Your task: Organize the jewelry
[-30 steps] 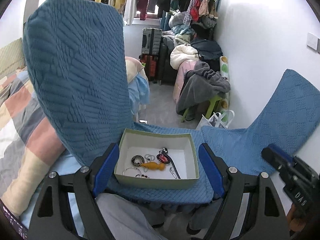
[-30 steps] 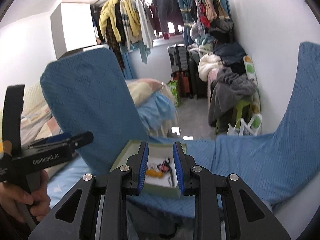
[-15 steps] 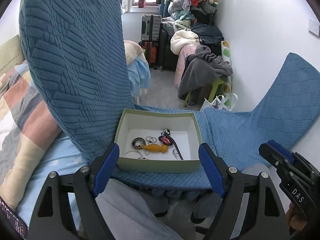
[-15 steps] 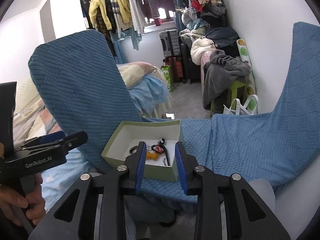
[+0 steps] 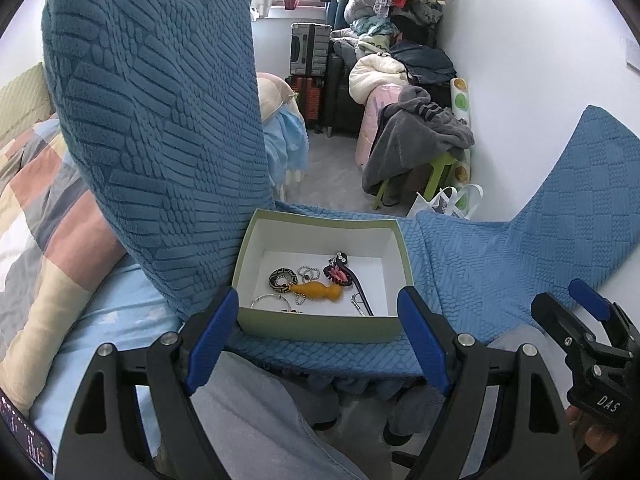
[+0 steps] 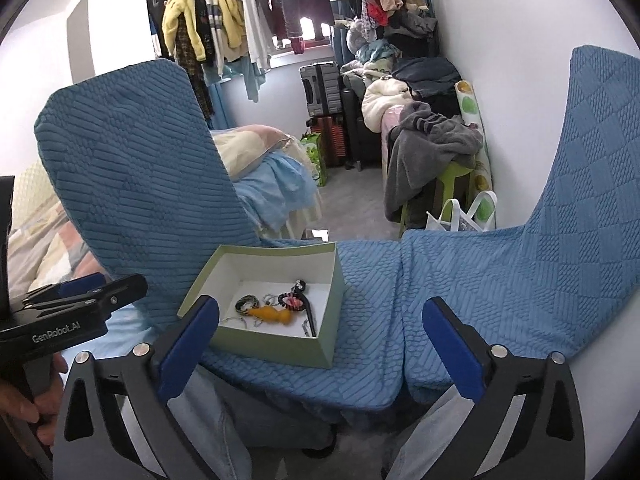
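Observation:
A pale green box (image 5: 320, 326) (image 6: 276, 344) with a white inside sits on a blue-covered chair seat. In it lie an orange pendant (image 5: 318, 291) (image 6: 272, 314), a black-and-gold ring piece (image 5: 283, 279), a silver chain, a bangle and a black-and-pink hair stick (image 5: 344, 276) (image 6: 298, 300). My left gripper (image 5: 318, 320) hangs open just in front of the box, nothing between its blue pads. My right gripper (image 6: 320, 320) is to the box's right, its jaws opening wide and empty. Each gripper shows at the edge of the other's view.
Two chairs with blue quilted covers: one tall back (image 5: 160, 120) rises left of the box, the second chair (image 6: 520, 260) stands to the right against a white wall. A bed with a patchwork quilt (image 5: 36, 208) lies left. Clothes, suitcases and a green stool crowd the far floor.
Both grippers sank toward the box and tipped down, so it sits higher in view. The right gripper's jaws went from nearly closed to wide apart. The left jaws kept their spread.

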`<state>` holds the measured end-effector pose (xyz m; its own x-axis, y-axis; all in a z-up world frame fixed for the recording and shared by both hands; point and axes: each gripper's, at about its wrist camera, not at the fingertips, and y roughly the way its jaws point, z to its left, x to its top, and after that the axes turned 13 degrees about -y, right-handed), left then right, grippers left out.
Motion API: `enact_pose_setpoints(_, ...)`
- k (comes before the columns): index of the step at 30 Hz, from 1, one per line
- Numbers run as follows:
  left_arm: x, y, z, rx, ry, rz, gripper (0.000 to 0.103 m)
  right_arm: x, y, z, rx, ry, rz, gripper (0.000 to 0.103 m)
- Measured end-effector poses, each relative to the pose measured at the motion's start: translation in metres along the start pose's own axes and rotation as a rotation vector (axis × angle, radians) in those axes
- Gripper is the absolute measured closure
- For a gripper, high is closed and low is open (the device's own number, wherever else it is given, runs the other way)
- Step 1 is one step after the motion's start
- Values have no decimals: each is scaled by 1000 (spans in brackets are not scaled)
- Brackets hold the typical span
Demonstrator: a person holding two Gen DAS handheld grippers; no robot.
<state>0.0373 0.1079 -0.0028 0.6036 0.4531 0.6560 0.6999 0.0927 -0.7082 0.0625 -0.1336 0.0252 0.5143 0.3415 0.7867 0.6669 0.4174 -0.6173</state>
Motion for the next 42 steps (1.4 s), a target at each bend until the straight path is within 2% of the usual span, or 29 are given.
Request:
enact_pose_setpoints(4,1,0,-4,9,30,-4,20,1,3,0,7,-2,9,0)
enact_pose_setpoints(12,3,0,2,24,12,-9,17,3,4,-1,-6,-2,3,0)
enact_pose_setpoints(17,5,2,5,27,4,-12,11,5,8,0,0,0,17,0)
enact_pose_setpoints(21,4,0,5,29,5,-27,1,7,9,2,-8,-20,21,0)
enact_pose_setpoints(42,4,-4,6,24,-4,-23,1,7,5,3,-17,-37,10,0)
